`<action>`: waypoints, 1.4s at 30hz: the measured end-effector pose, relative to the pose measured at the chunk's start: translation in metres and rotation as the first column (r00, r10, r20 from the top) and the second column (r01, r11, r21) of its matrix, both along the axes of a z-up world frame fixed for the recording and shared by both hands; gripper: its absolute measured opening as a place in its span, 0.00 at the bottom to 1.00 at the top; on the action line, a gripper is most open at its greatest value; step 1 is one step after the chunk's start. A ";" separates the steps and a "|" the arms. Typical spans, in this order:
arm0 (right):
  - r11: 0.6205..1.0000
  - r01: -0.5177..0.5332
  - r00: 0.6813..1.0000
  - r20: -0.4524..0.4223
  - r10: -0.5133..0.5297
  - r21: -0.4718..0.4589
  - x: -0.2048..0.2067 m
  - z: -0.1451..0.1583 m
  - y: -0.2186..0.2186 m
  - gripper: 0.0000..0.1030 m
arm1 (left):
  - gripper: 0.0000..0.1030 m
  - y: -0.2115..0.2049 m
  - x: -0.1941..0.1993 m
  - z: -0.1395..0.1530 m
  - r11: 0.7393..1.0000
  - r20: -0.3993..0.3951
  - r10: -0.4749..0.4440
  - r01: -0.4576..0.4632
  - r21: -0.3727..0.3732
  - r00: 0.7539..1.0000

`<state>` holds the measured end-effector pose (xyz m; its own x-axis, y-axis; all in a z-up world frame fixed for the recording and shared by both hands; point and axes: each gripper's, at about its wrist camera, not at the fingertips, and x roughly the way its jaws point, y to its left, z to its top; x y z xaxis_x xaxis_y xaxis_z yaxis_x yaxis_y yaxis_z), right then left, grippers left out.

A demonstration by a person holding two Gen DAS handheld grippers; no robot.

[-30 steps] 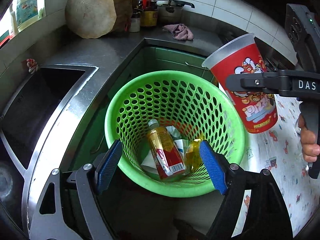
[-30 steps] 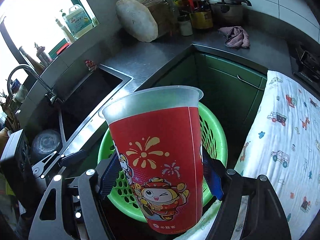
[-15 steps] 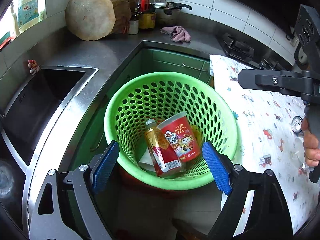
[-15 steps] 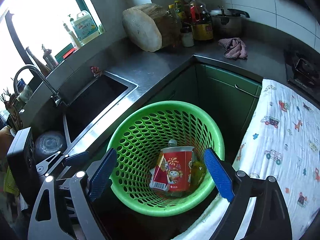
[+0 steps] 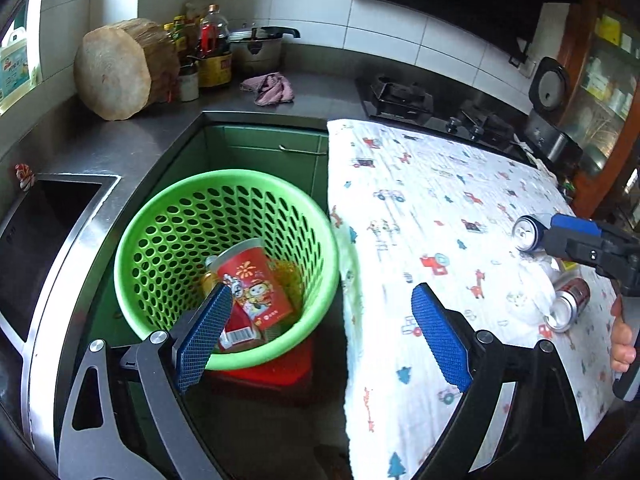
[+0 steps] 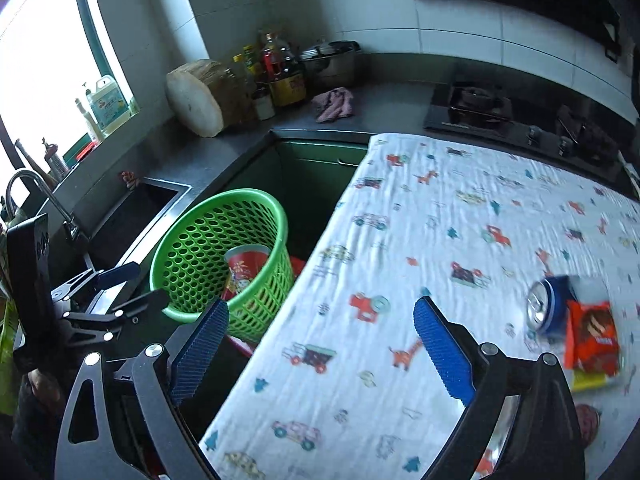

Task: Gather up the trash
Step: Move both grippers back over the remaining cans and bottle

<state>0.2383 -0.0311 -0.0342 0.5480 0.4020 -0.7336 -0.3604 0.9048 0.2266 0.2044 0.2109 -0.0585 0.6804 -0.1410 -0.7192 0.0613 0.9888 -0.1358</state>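
- Lying inside the green basket [image 5: 224,200], the red paper cup [image 5: 256,280] rested tilted on a bottle [image 5: 236,334] and other waste; one second before, it had been clamped in the right gripper [image 6: 320,350] above the rim.
- Right gripper: jaws apart, empty, now turned over the patterned tablecloth [image 6: 460,240] toward the leftover trash.
- Left gripper [image 5: 320,336]: jaws apart, nothing held, straddling the basket's near rim and the cloth edge.
- Remaining on the cloth: blue can [image 6: 550,306] on its side, touching an orange snack wrapper [image 6: 592,340]; a red can [image 5: 568,310] near a white crumpled wad [image 5: 532,300].
- Judgement: cup deposit done; the blue can looked the likeliest next pick.
- Versus half a second back: the right gripper had swung away from the basket to the table.
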 end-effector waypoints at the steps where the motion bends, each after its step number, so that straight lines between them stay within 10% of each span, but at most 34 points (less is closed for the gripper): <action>1: 1.000 0.018 1.000 0.001 -0.018 0.002 -0.007 -0.001 -0.016 0.88 | 0.87 -0.009 -0.002 0.001 1.000 0.001 -0.010 0.010 -0.003 1.000; 13: 0.986 0.066 0.997 -0.032 -0.072 -0.154 -0.061 -0.026 -0.150 0.88 | 0.89 -0.092 -0.031 0.000 0.995 -0.019 -0.098 0.098 -0.004 0.995; 28: 0.982 0.180 0.976 -0.113 -0.186 -0.060 -0.077 -0.061 -0.224 0.89 | 0.89 -0.172 -0.012 -0.005 0.981 -0.072 -0.188 0.185 -0.051 0.979; 35: 0.991 0.004 0.995 -0.100 -0.017 -0.134 -0.067 -0.056 -0.216 0.89 | 0.89 -0.206 0.014 -0.018 0.971 -0.126 -0.236 0.230 -0.060 0.964; 42: 0.916 -0.245 0.969 -0.104 0.224 -0.317 -0.054 -0.061 -0.198 0.89 | 0.89 -0.223 0.035 -0.036 0.968 -0.192 -0.240 0.219 -0.125 0.951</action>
